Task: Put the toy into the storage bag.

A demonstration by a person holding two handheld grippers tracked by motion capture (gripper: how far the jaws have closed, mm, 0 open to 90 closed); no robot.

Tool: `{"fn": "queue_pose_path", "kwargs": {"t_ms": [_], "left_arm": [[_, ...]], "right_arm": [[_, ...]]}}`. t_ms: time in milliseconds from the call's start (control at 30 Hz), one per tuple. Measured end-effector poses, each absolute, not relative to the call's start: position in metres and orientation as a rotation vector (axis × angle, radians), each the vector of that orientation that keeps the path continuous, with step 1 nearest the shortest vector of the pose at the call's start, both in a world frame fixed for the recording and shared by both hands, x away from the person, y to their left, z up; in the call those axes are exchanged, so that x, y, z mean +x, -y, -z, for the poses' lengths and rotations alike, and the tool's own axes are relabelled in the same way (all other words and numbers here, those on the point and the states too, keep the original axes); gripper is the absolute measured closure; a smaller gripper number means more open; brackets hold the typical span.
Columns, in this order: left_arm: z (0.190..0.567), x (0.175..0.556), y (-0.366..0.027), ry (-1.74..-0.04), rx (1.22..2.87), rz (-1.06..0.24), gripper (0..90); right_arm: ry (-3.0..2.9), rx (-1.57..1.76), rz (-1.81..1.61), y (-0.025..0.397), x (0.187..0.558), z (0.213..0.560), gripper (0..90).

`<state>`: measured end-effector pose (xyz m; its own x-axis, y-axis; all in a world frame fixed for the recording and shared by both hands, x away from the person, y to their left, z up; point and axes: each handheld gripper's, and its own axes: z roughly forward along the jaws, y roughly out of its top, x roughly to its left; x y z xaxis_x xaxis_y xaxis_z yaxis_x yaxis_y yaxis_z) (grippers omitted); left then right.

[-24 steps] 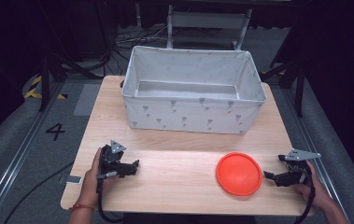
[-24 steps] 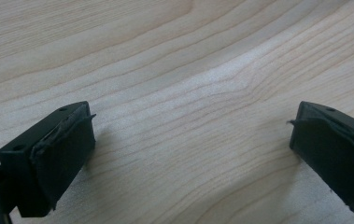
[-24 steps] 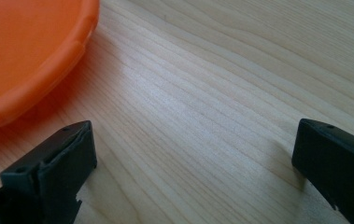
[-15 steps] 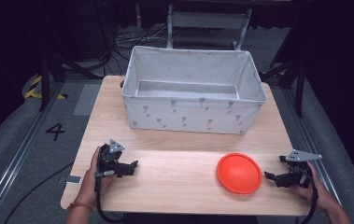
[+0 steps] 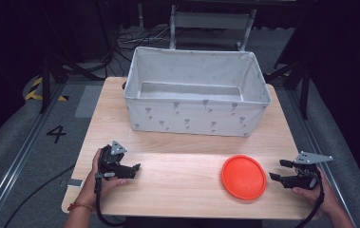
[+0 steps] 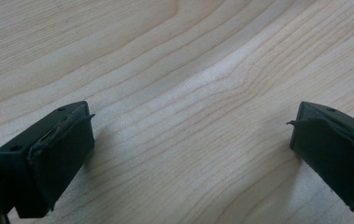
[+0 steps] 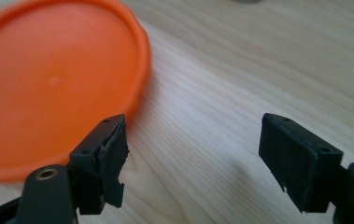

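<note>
A flat orange disc (image 5: 243, 176) lies on the wooden table (image 5: 182, 159) at the front right. My right gripper (image 5: 277, 170) rests just right of it, open, jaws pointing at the disc's edge. In the right gripper view the disc (image 7: 53, 88) sits at the upper left, its rim beside the left fingertip, and nothing lies between the jaws of the right gripper (image 7: 193, 154). My left gripper (image 5: 134, 169) sits at the front left, held by a hand, open. In the left gripper view, bare wood lies between the wide-apart jaws of the left gripper (image 6: 191, 140).
A large white fabric bin (image 5: 196, 116) with a grey pattern stands at the back of the table, its inside bare. Dark floor, cables and a metal frame (image 5: 211, 23) surround the table. The table's front edge is close to both hands.
</note>
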<state>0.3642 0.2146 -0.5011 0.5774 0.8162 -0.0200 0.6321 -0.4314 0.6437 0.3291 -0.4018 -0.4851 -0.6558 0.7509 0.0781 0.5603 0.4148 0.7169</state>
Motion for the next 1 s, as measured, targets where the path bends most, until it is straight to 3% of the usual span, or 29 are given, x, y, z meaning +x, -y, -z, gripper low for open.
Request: {"fn": "queue_pose_path", "kwargs": {"t_ms": [400,567,867,1000], "left_arm": [[0.501,0.364,-0.214,-1.149,2.202,-0.395,0.1],[0.501,0.364,-0.214,-1.149,2.201,-0.395,0.1],[0.501,0.364,-0.215,-1.147,2.203,-0.396,0.1],[0.501,0.364,-0.214,-1.148,2.201,-0.395,0.2]], "right_arm": [[-2.508,1.049,-1.055,0.351,0.329,0.483,21.8],[-2.531,1.072,-1.007,0.344,0.335,0.496,16.1],[-2.573,0.973,-1.052,0.331,0.331,0.5,13.9],[-2.574,0.985,-1.05,0.33,0.333,0.499,20.6]]}}
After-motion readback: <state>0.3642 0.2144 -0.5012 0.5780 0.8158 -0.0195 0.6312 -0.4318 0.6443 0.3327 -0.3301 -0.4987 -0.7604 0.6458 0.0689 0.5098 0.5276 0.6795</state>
